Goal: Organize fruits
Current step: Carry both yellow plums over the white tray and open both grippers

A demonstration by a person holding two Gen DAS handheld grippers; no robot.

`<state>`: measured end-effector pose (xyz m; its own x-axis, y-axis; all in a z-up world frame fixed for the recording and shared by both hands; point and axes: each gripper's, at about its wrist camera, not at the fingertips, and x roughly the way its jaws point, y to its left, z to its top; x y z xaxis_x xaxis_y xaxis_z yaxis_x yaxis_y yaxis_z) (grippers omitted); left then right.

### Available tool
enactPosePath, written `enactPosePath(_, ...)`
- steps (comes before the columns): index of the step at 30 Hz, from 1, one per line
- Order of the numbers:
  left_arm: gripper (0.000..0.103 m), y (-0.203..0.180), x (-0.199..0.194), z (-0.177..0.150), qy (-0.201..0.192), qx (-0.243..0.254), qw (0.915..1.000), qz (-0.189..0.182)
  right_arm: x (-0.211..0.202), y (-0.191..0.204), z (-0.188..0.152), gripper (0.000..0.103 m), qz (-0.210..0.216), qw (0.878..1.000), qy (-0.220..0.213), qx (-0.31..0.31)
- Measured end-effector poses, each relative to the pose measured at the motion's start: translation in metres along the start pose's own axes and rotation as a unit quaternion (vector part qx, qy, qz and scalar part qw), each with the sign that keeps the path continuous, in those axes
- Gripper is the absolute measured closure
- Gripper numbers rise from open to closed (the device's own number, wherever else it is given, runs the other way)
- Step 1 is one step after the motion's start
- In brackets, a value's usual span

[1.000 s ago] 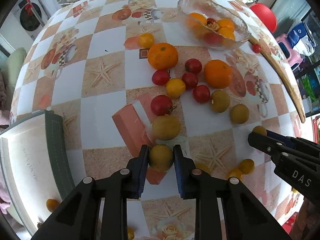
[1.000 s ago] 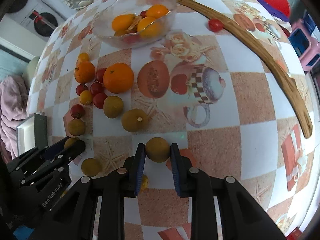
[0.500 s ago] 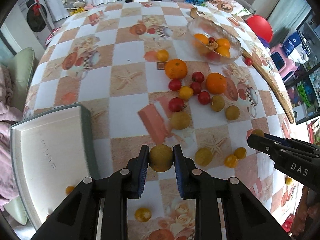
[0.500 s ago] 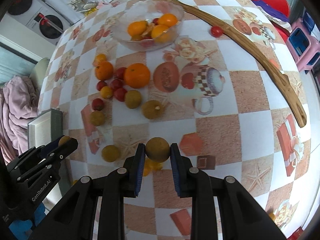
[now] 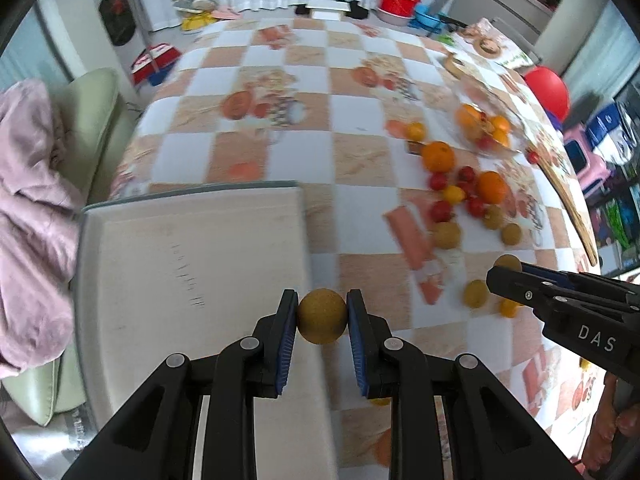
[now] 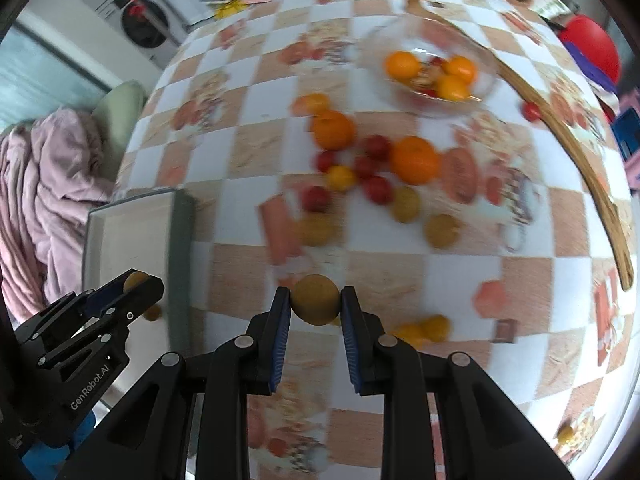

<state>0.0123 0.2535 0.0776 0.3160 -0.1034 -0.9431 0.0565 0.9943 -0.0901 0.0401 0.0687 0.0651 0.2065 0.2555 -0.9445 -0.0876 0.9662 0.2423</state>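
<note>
Presently: brown-yellow fruit (image 5: pixel 321 321), round, clamped between the jaws of the left gripper (image 5: pixel 322 320), held above the right edge of the white tray (image 5: pixel 180 264). Second brown-yellow fruit (image 6: pixel 315 299), clamped between the jaws of the right gripper (image 6: pixel 315 308), held over the checkered tablecloth (image 6: pixel 520 280). Loose oranges (image 6: pixel 415 159), red tomatoes (image 6: pixel 378 189) and a glass bowl (image 6: pixel 430 70) of fruit beyond, blurred.

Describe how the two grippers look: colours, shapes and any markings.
Both are black, angular, two-fingered tools with silver pivot screws and blue ribbed pads inside the fingers. The left gripper carries white "GenRobot.AI" lettering on its side; the right gripper reads "DAS". No cables or sleeves are visible.
</note>
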Motion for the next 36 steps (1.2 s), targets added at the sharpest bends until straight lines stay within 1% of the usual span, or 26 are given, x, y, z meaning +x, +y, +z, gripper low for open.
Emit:
enactPosePath(6, 0.077, 0.054, -0.004, -0.011, 0.001, -0.041, 0.9989, 0.022, 0.014, 0.057, 0.011, 0.076, 0.020, 0.999, 0.007, -0.040)
enactPosePath(10, 0.077, 0.084, -0.001, -0.017, 0.002, -0.054, 0.9975, 0.044, 0.029, 0.094, 0.017, 0.076, 0.036, 0.997, 0.015, -0.060)
enactPosePath(15, 0.077, 0.107, 0.009, -0.018, 0.004, -0.063, 0.9960, 0.064, 0.053, 0.127, 0.020, 0.076, 0.047, 0.996, 0.033, -0.074)
enactPosePath(20, 0.077, 0.116, 0.022, -0.022, 0.013, -0.058, 0.9955, 0.074, 0.076, 0.144, 0.023, 0.076, 0.042, 0.994, 0.046, -0.085)
enactPosePath(26, 0.077, 0.119, 0.033, -0.029, 0.027, -0.054, 0.9949, 0.081, 0.094, 0.151, 0.025, 0.076, 0.028, 0.993, 0.056, -0.095)
enactPosePath(32, 0.076, 0.116, 0.035, -0.034, 0.024, -0.030, 0.9951, 0.091, 0.108, 0.153, 0.026, 0.075, 0.017, 0.992, 0.069, -0.100)
enactPosePath(33, 0.074, 0.115, 0.036, -0.034, 0.025, -0.026, 0.9952, 0.091, 0.108, 0.153, 0.027, 0.073, 0.018, 0.992, 0.068, -0.101)
enactPosePath(34, 0.054, 0.116, 0.036, -0.034, 0.025, -0.023, 0.9950, 0.094, 0.108, 0.154, 0.027, 0.067, 0.021, 0.992, 0.069, -0.102)
enactPosePath(35, 0.038, 0.116, 0.036, -0.035, 0.025, -0.023, 0.9947, 0.097, 0.108, 0.155, 0.027, 0.063, 0.027, 0.992, 0.070, -0.104)
enactPosePath(36, 0.024, 0.117, 0.033, -0.036, 0.016, -0.026, 0.9943, 0.102, 0.108, 0.158, 0.027, 0.056, 0.031, 0.992, 0.070, -0.105)
